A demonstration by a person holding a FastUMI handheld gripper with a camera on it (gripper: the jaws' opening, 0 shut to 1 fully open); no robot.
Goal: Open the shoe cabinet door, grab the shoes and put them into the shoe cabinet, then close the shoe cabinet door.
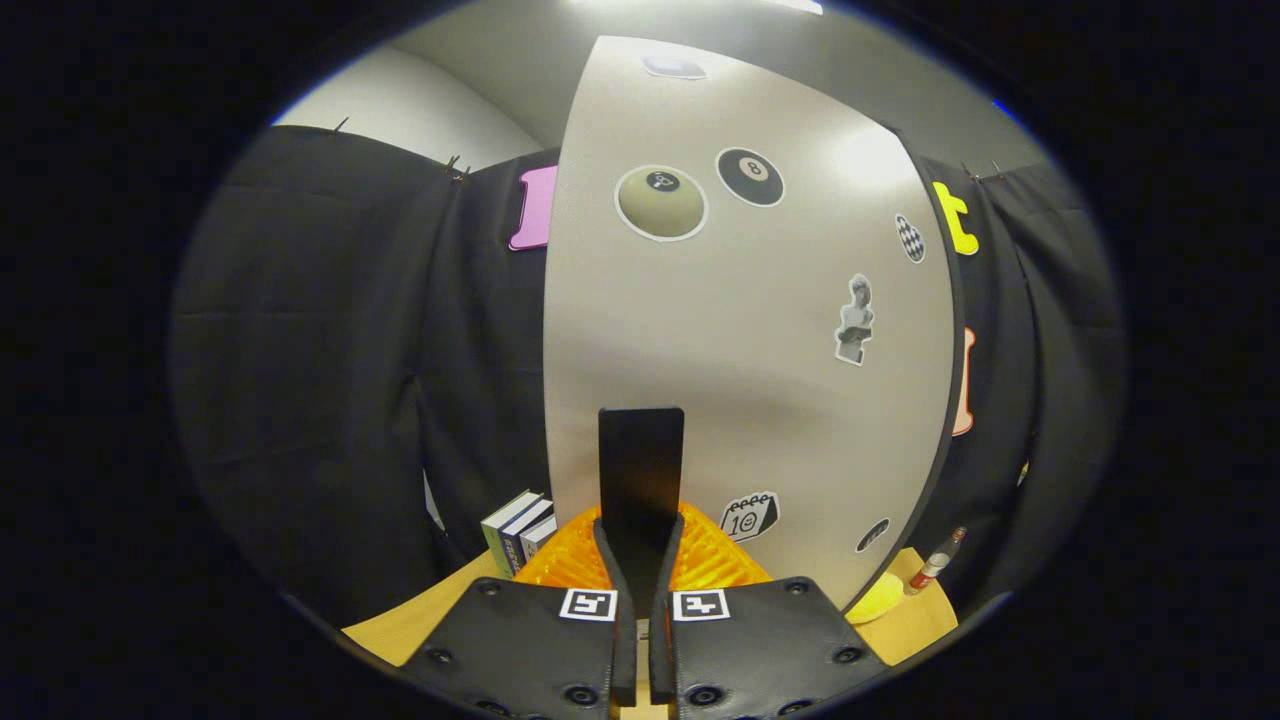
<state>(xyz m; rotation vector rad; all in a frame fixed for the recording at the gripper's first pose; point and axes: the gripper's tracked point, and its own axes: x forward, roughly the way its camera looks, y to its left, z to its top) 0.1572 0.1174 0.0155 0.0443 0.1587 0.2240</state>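
The shoe cabinet door (740,330) is a pale grey panel with several stickers, and it fills the space straight ahead of me. Its dark right edge shows, so it stands at an angle to me. A flat black handle (641,460) sticks out from the door's lower part. My gripper (640,545) is shut on the lower end of this handle, with a finger pressed on each side. The upper part of the handle rises free above the fingertips.
A few upright books (520,530) stand on the wooden table (420,620) left of the door. To the right of the door, a small red and white bottle (935,565) and a yellow object (880,600) lie on the table. Black cloth walls close in both sides.
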